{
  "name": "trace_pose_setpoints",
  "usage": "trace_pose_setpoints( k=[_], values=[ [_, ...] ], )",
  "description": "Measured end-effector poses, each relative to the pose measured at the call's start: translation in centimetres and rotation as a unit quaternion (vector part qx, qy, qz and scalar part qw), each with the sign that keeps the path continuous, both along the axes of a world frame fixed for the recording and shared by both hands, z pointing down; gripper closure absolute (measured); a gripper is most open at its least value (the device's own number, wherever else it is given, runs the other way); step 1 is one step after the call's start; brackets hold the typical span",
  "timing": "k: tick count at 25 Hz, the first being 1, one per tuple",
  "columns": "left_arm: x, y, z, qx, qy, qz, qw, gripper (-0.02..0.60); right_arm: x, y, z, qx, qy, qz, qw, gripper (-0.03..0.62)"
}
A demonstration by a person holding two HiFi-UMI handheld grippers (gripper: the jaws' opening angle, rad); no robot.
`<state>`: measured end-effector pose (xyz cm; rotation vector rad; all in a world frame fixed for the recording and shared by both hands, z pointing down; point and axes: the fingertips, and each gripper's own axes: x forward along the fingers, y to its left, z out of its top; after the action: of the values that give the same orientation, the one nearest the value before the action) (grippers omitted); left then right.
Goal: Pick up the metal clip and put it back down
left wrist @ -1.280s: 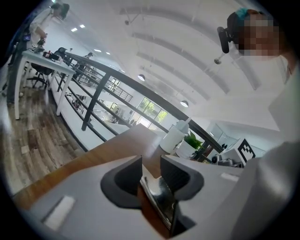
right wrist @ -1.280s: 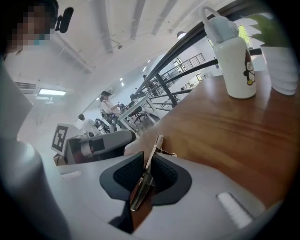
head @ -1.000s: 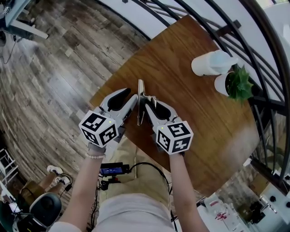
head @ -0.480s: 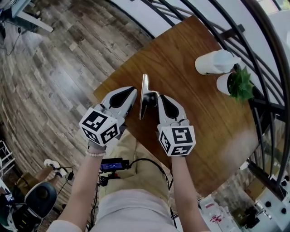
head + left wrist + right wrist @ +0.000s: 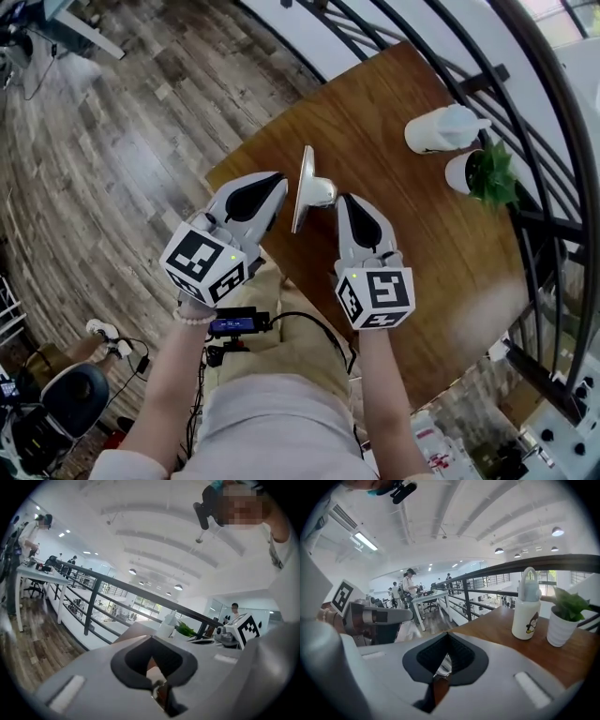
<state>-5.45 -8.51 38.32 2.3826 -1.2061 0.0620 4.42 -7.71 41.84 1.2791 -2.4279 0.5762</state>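
Note:
The metal clip [image 5: 302, 187] is a thin silver plate seen edge-on with a chrome handle, held above the near-left corner of the brown wooden table [image 5: 394, 216]. My right gripper [image 5: 339, 199] is shut on its handle side; a silver sliver of the clip [image 5: 442, 664] shows between its jaws. My left gripper [image 5: 279, 181] sits just left of the plate with its jaws together. I cannot tell whether it touches the plate. A small glint [image 5: 158, 692] shows low between the left jaws.
A white bottle [image 5: 442, 128] and a small white pot with a green plant [image 5: 483, 173] stand at the table's far right, by a black railing [image 5: 553, 141]. Wood floor [image 5: 112, 159] lies to the left. A person's legs and cables are below the table edge.
The clip, held by the right gripper, has shifted up and forward over the table. The left gripper has moved along beside it, now slightly apart from the plate.

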Motion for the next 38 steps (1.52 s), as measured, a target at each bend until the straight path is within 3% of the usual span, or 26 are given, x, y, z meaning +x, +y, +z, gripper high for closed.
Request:
trace_pose_setpoints(
  k=[9,13,17,23,38],
  values=[
    [1.1,2.8,-6.5,0.07,-0.046,0.022,0.9962,0.58,0.3,1.3,-6.3,0.057,-0.026,-0.001,0.998,0.572],
    [1.7,4.4,-8.9,0.124,-0.07,0.04,0.9891,0.58,0.4,2.4,-9.1,0.083,-0.034,-0.011,0.996,0.572],
    [1.9,5.6,-11.1,0.152,-0.084,0.038,0.9841,0.58,1.0,3.6,-11.4,0.107,-0.037,-0.016,0.993,0.572],
    [1.3,7.2,-13.6,0.169,-0.09,0.017,0.9813,0.58,1.4,5.1,-14.5,0.152,-0.013,-0.036,0.988,0.572],
    [0.4,9.6,-15.9,0.183,-0.095,0.008,0.9785,0.58,1.6,7.0,-16.5,0.17,-0.024,-0.05,0.984,0.572]
  ],
)
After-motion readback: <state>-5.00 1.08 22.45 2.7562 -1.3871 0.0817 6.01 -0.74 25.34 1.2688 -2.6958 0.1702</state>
